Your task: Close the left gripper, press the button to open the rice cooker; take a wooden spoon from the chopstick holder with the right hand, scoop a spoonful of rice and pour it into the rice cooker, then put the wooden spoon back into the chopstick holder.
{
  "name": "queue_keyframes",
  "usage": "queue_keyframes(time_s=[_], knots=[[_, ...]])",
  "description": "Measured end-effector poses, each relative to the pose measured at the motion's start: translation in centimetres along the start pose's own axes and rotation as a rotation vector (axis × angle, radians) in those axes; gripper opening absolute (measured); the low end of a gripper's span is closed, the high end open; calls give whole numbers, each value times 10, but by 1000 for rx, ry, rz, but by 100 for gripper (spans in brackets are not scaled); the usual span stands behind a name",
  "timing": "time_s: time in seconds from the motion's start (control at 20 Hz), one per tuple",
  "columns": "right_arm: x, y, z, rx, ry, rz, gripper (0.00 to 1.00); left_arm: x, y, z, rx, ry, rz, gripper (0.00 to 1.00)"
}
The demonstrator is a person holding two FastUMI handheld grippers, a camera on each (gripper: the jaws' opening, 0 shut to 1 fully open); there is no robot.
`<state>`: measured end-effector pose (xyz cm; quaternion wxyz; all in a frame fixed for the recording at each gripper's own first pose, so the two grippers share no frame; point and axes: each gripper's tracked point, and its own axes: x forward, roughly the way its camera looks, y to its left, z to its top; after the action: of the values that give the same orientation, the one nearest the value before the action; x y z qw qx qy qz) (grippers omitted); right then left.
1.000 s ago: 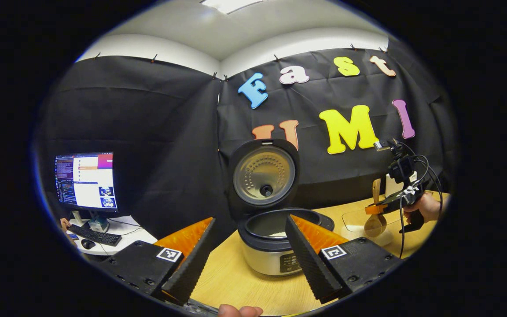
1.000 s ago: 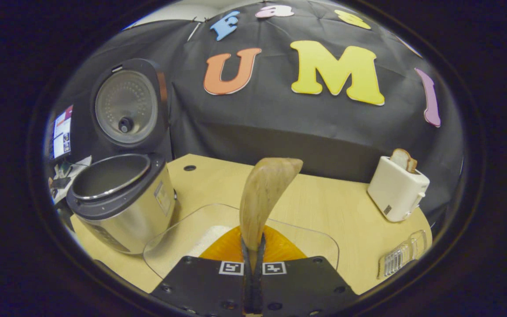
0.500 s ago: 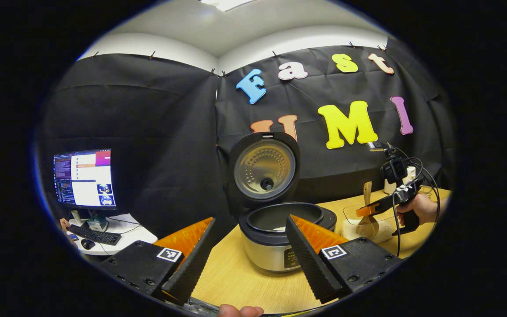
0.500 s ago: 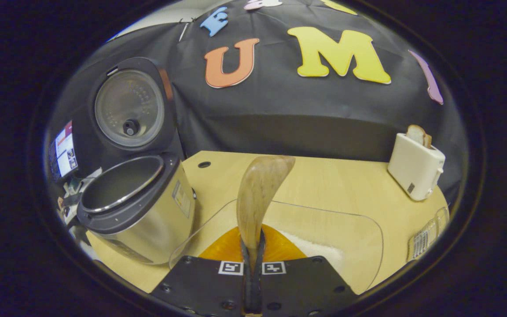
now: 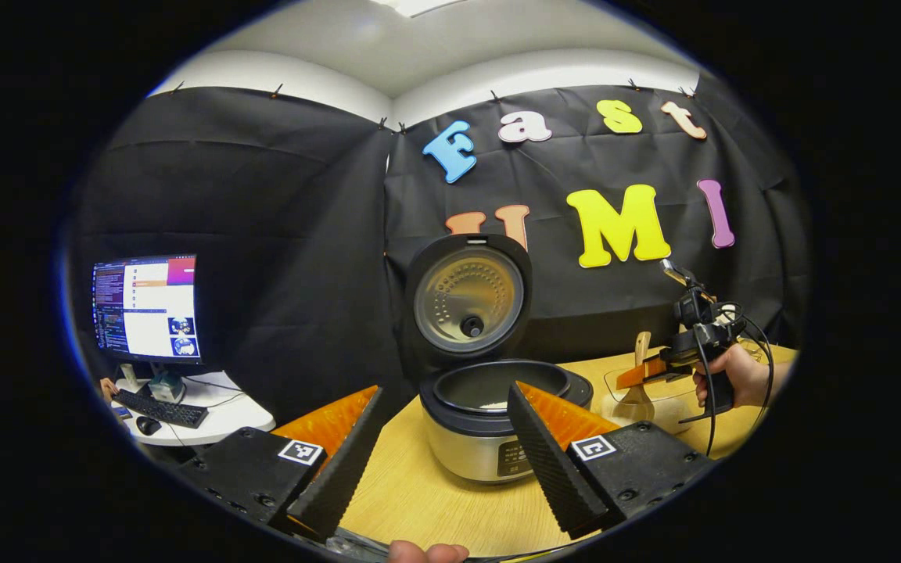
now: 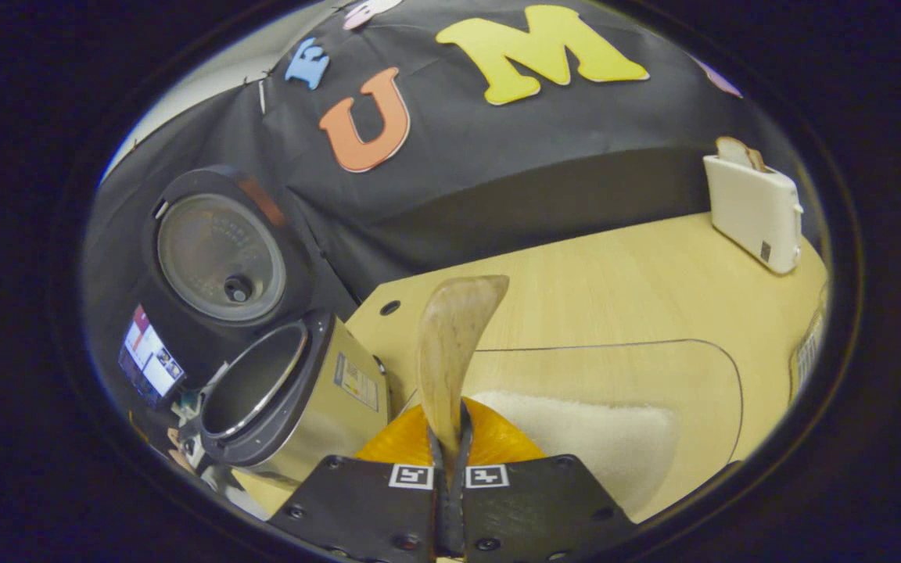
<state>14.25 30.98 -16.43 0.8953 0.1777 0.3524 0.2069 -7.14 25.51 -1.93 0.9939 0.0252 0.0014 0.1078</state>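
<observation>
Rice cooker (image 5: 489, 422) near tabletop's left edge, lid (image 5: 469, 301) already raised. Right gripper (image 6: 450, 469) clamped on wooden spoon (image 6: 454, 344), bowl poised over rice (image 6: 583, 434) in clear tray (image 6: 701, 367). Left gripper (image 5: 439, 461) held wide apart, idle. Scooping, pouring, spoon's return outstanding. Chopstick holder unidentified; spoon handle hidden between fingers (image 6: 458, 477); load on spoon indeterminable.

Black cloth walls (image 5: 278, 234) enclose a wooden table (image 6: 615, 289). At nine o'clock, a lit monitor (image 5: 145, 307) stands on a white desk (image 5: 216, 410); ceiling light (image 5: 411, 6) at twelve.
</observation>
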Motion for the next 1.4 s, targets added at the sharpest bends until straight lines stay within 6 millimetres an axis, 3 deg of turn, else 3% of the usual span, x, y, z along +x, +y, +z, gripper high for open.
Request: queue_keyframes(time_s=[0.35,0.85,1.2,1.4], knots=[[-4,-13,7,253,1,67,1,2,-10,1,-5,4,-18,99],[-37,-16,37,442,-67,155,0,3,-13,9,-22,-22,-15,99],[-61,-8,87,474,-166,198,0,1,-24,15,-13,-41,-36,99],[-62,27,118,433,-191,227,0,-1,-26,19,-15,-51,-49,99]])
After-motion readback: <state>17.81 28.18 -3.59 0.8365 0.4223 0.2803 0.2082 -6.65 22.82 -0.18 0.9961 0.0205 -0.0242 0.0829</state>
